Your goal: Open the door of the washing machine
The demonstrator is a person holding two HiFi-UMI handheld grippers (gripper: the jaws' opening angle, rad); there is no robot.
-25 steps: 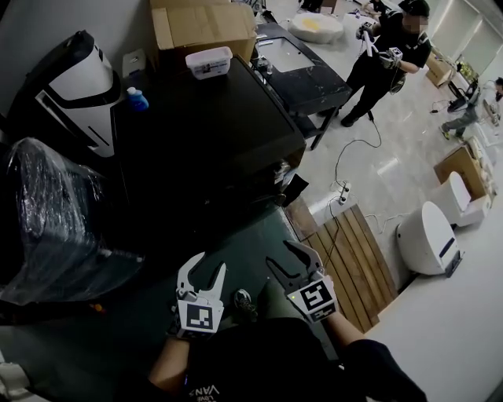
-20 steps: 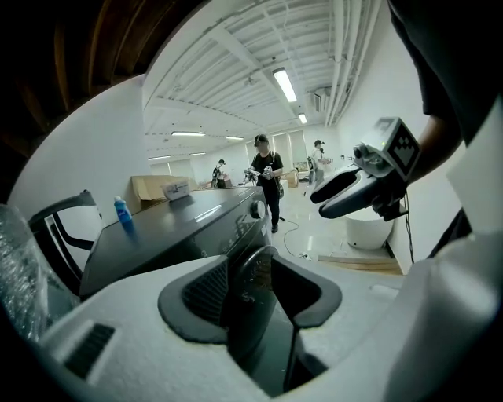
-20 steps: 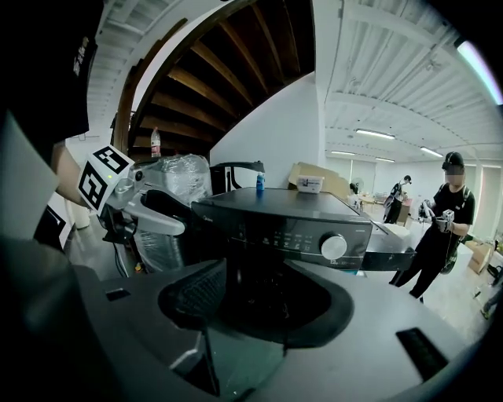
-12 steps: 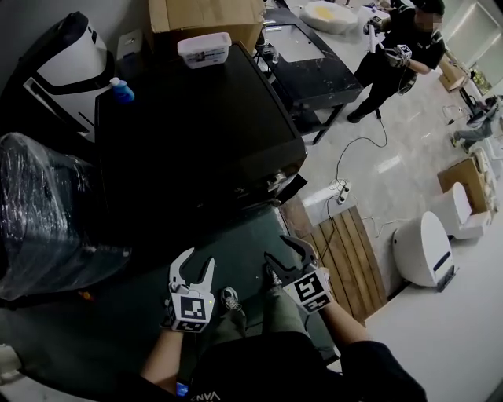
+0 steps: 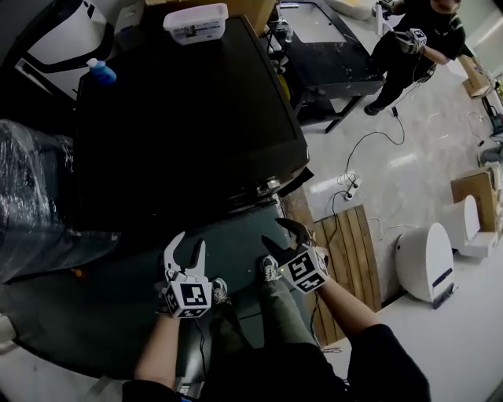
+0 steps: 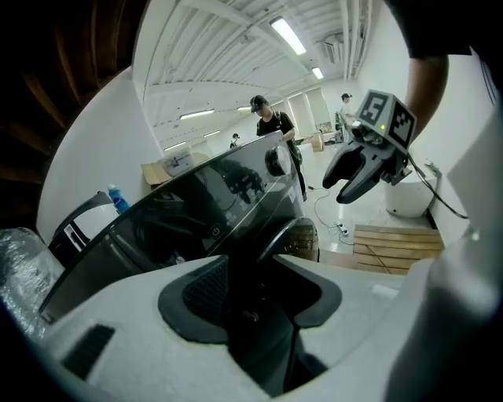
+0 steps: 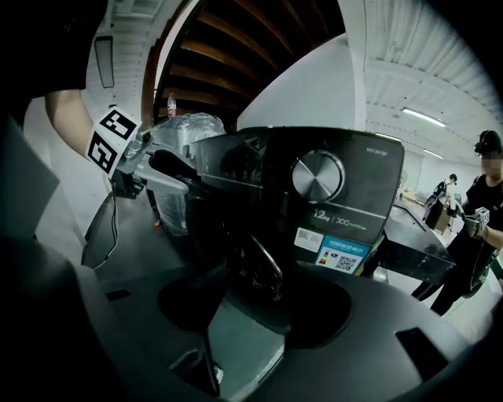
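The black washing machine (image 5: 189, 118) fills the middle of the head view, seen from above. Its front faces me. The round door (image 6: 292, 232) with its chrome rim (image 7: 263, 263) is shut; above it sit a silver dial (image 7: 317, 176) and the control panel. My left gripper (image 5: 189, 246) hangs in front of the machine, a little short of the front face, jaws apart and nothing between them. My right gripper (image 5: 279, 235) is beside it to the right, also open and empty. In its own view each gripper (image 6: 253, 302) (image 7: 250, 314) points at the door area.
On the machine's top stand a white tub (image 5: 195, 22) and a blue bottle (image 5: 100, 72). A plastic-wrapped bundle (image 5: 31, 196) is at left, and a wooden pallet (image 5: 346, 259) and a power strip (image 5: 350, 185) at right. Behind the machine stands a black table (image 5: 330, 47), with a person (image 5: 413, 43) beside it.
Both grippers have come down and in toward the machine's front. The head view has tilted, so the machine's top sits higher and larger in frame. The jaws stand as wide as before.
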